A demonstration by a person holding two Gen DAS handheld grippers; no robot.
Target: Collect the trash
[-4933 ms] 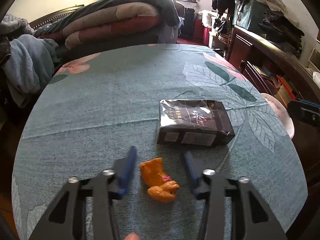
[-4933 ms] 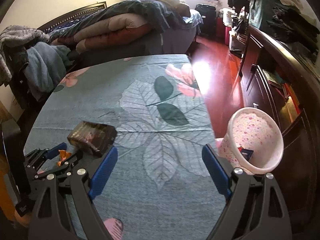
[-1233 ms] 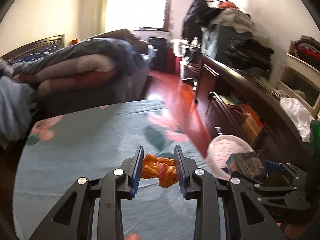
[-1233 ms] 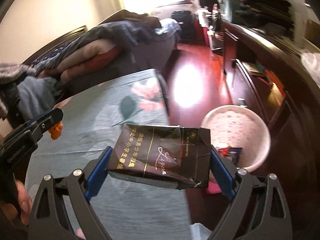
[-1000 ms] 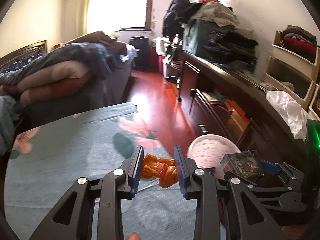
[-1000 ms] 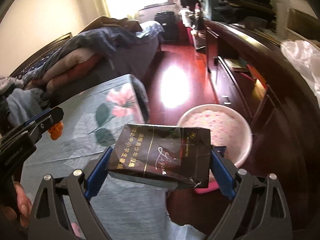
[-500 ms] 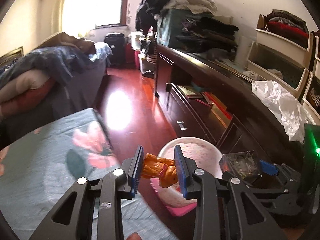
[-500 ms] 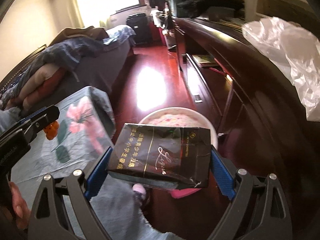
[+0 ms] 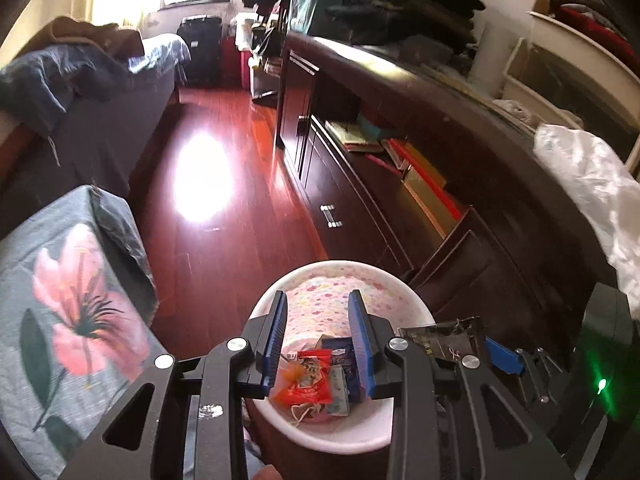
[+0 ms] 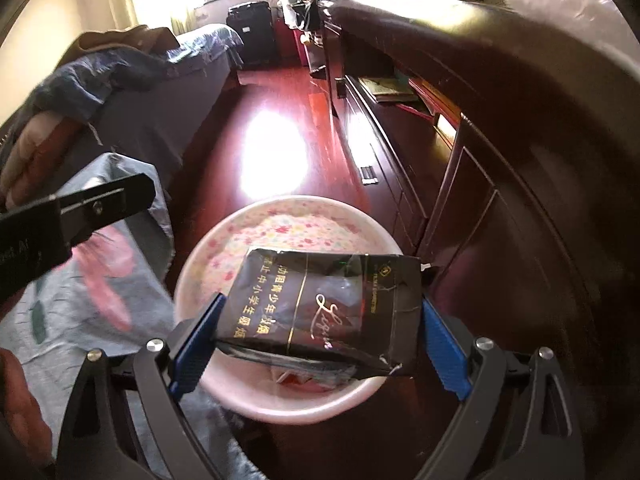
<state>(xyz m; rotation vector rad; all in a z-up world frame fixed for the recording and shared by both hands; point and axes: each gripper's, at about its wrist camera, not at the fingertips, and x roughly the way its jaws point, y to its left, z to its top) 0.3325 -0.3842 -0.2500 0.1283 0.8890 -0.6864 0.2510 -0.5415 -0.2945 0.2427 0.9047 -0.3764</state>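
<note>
Grippers over the bin

Left gripper (image 9: 318,342) has nothing between its parted pads. Right gripper (image 10: 320,344) is clamped on the black packet (image 10: 324,308). Both hang above the pink floral bin (image 9: 412,304), wrappers (image 9: 312,384) inside. Farther off: red wood floor (image 9: 224,184).

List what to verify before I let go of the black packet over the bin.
1. Right claw clamped on the black packet: ok.
2. Packet above the bin mouth, not its rim: ok.
3. Left claw empty, nothing between its pads: ok.
4. Left claw apart from the packet: ok, beside it.
5. Room in the bin: ok, the wrappers only cover its bottom.
6. Bin standing firm on the floor: cannot tell, its base is hidden.
</note>
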